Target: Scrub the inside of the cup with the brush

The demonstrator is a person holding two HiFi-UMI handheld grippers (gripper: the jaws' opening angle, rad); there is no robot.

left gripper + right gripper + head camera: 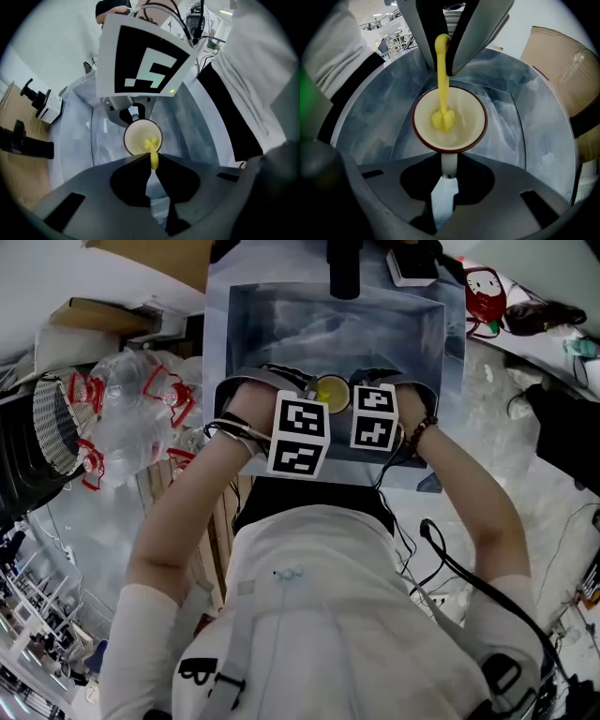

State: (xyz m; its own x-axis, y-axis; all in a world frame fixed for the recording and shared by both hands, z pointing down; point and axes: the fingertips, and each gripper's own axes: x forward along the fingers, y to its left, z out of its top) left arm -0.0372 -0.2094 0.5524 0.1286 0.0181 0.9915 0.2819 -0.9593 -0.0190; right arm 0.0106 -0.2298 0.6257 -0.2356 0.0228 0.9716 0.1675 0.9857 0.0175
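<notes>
1. Two arms reach out from the person's body and down into the grey sink [246, 324], with the elbows bent and out to the sides
2. On the left side, the left arm [192, 502] comes in, and the right arm [473, 498] comes in from the other side. The two hands meet close together over the near part of the sink
3. Each hand holds a gripper that points down. Their two marker cubes [300, 435] sit side by side, almost touching
4. Looking along the left gripper [151, 159], its jaws are squeezed tight on the thin handle of the yellow brush [442, 93]
5. From those jaws the brush goes down into the cup [466, 124]. Its fluffy yellow head sits low inside, against the pale inner side
6. Down at the right gripper [449, 174], the jaws are pinched on the little white cup handle [449, 164], so the cup is held by that handle
7. Between the two grippers, the cup is inside the sink. Its mouth faces up, and it has a dark red rim and a cream inside. I cannot tell if its bottom touches the sink floor
8. Around the right wrist is a dark bead band [424, 427], and thin black wires run back along both arms
</notes>
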